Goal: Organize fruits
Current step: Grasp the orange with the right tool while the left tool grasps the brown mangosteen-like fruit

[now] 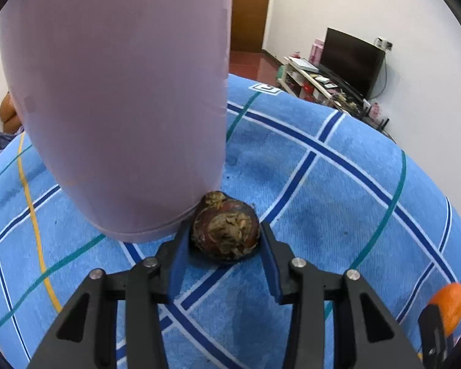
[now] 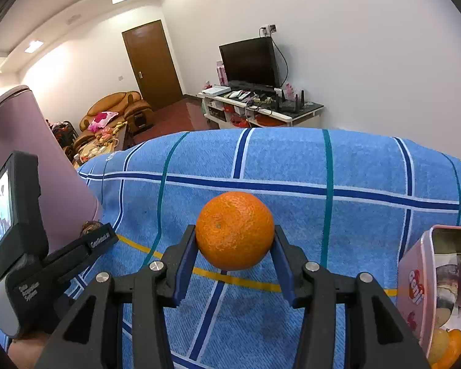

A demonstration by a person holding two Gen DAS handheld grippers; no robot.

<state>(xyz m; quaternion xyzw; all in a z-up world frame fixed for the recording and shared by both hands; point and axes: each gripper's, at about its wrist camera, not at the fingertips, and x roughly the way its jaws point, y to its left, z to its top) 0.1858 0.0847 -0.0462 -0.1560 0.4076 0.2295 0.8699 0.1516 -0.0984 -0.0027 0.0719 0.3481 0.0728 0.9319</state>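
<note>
**Two fruits, one between each pair of fingers**

My left gripper (image 1: 226,240) sits low in the centre of its frame with the fingers around a brown, scaly fruit (image 1: 225,230). The left pad touches it; on the right I cannot tell whether the pad presses it or stands a hair off. The fruit rests on the blue checked towel (image 1: 338,184), touching the base of the tall mauve bin (image 1: 116,92) that fills the upper left.

My right gripper (image 2: 235,246) is clamped on an orange (image 2: 235,230), both blue pads (image 2: 186,264) pressed to its sides, in the lower centre of its frame above the towel. At the right edge stands a pink tin (image 2: 413,279) with fruit inside. The left gripper's body shows at lower left, beside the bin.
</note>
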